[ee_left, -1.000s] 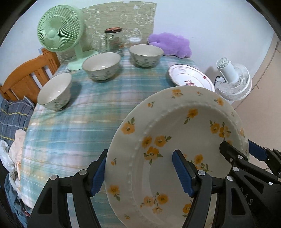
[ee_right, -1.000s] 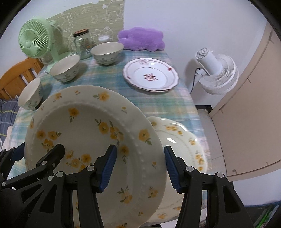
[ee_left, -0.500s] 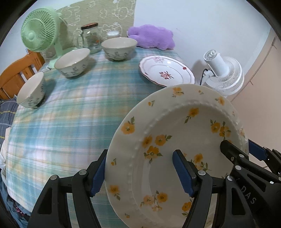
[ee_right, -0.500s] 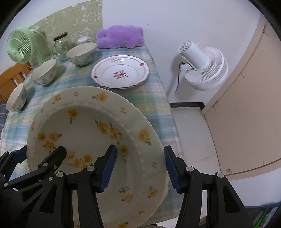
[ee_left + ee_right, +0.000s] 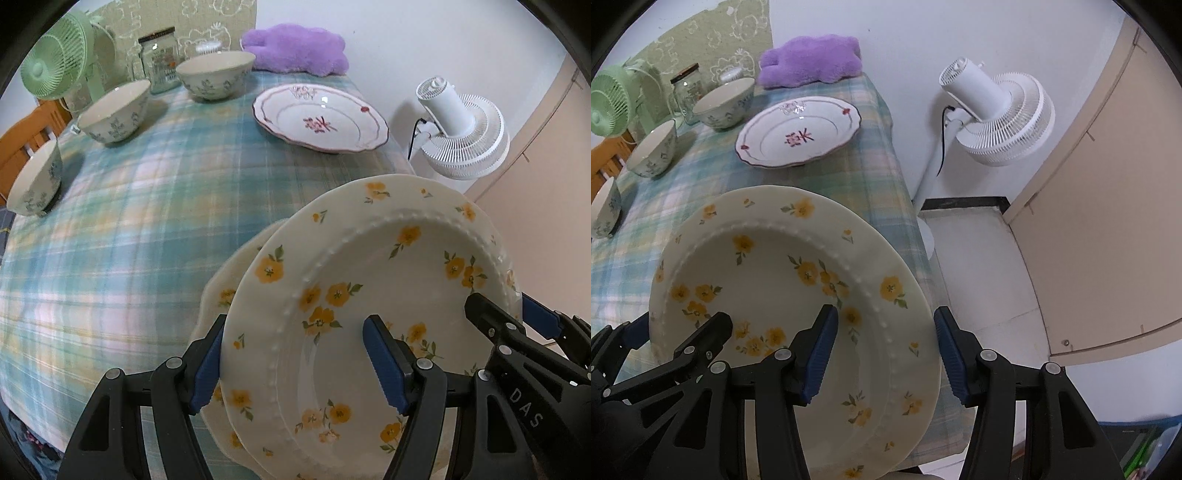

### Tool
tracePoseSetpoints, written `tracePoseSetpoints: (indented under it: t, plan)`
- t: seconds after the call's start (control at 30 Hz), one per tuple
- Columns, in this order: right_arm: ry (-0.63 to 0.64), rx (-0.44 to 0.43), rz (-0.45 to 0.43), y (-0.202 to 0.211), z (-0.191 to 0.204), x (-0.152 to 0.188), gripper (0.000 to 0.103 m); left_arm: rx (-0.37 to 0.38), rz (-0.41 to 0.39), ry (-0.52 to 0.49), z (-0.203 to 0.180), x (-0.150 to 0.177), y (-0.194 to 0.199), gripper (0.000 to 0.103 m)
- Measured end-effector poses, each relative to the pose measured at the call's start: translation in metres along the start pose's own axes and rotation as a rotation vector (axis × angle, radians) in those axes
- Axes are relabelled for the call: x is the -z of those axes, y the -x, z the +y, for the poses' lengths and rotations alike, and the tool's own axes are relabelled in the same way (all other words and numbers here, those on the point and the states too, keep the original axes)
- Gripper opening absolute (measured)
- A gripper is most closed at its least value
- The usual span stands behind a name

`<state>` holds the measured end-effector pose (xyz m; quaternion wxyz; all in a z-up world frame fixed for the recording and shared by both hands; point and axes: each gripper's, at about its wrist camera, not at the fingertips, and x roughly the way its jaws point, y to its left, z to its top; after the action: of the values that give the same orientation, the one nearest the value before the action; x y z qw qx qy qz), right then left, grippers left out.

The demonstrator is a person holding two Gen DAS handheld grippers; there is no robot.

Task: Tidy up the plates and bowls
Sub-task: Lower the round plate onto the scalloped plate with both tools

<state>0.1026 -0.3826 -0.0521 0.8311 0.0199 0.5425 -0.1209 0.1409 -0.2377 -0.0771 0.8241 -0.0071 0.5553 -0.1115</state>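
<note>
Both my claws grip one yellow-flowered plate: my left gripper clamps its left rim, my right gripper its right rim. It hangs tilted just above a matching plate on the plaid tablecloth. Farther off sit a pink-flowered plate and three bowls.

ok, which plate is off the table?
The yellow-flowered plate, clamped by both grippers; its twin lies beneath, the red-flowered plate farther back.

Yellow-flowered plate tilted above matching plate; pink-flowered plate and three bowls beyond.
</note>
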Motion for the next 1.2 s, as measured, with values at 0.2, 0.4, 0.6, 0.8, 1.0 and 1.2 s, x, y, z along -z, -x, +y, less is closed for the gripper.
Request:
tracePoseSetpoints:
  t: [0.2, 0.4, 0.6, 0.8, 1.0, 1.2]
  plan:
    - [0.015, -0.002, 0.020, -0.011, -0.006, -0.001, 0.056, -0.013, 0.026, 0.011, -0.006, 0.001, -0.010, 0.073]
    - [0.021, -0.011, 0.028, -0.020, -0.007, -0.002, 0.056, -0.031, 0.037, 0.013, -0.008, 0.000, -0.019, 0.073]
    - [0.033, -0.028, 0.033, -0.026, -0.006, -0.006, 0.056, -0.060, 0.040, 0.016, -0.007, -0.002, -0.025, 0.074]
    - [0.032, -0.028, 0.032, -0.029, -0.003, -0.007, 0.056, -0.091, 0.034, 0.004, -0.010, -0.002, -0.026, 0.074]
    - [0.026, -0.034, 0.027, -0.030, -0.003, -0.007, 0.056, -0.105, 0.033, 0.003, -0.012, -0.002, -0.026, 0.075]
    - [0.023, -0.052, 0.016, -0.027, -0.003, -0.005, 0.055, -0.190, 0.034, -0.050, -0.022, 0.000, -0.028, 0.074]
